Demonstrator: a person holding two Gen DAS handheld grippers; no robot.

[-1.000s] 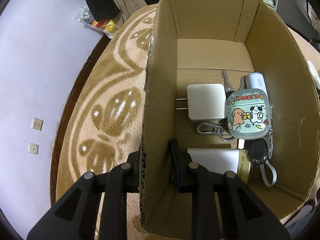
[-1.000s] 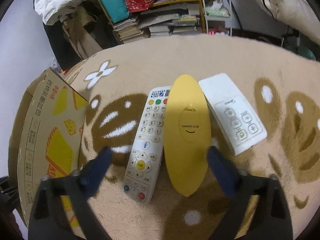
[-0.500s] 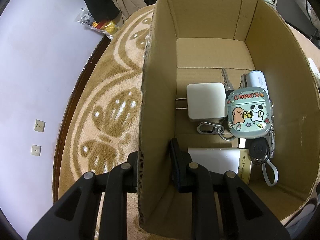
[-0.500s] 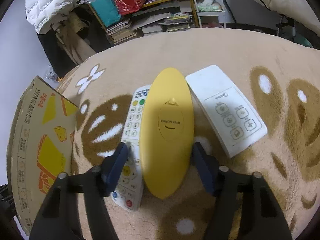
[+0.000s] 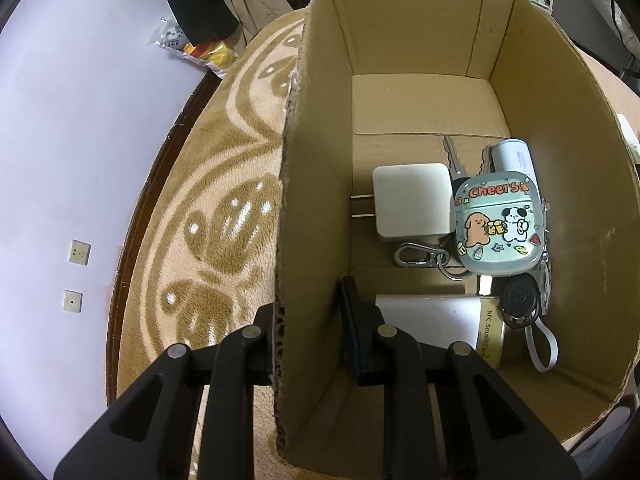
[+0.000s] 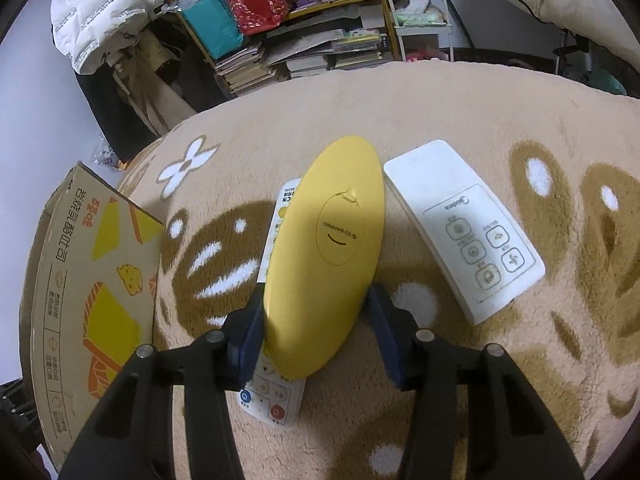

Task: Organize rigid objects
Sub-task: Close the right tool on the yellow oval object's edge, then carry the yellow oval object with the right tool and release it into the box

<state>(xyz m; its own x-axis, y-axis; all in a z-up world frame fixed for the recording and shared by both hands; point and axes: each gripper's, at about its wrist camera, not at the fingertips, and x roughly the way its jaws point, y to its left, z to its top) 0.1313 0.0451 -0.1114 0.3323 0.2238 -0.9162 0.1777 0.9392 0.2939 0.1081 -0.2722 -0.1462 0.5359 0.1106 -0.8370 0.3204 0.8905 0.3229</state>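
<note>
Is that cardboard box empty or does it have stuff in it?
Partly filled: the box holds a charger, keys and a small case.

We see the right gripper (image 6: pixel 316 328) narrow from wide open to closed on the yellow remote (image 6: pixel 328 268), its blue fingers (image 6: pixel 250 334) now pressing the remote's two sides. The yellow remote now tilts up over the white numbered remote (image 6: pixel 276 400), covering most of it. In the left wrist view the cardboard box (image 5: pixel 316 184) leans slightly further left.
</note>
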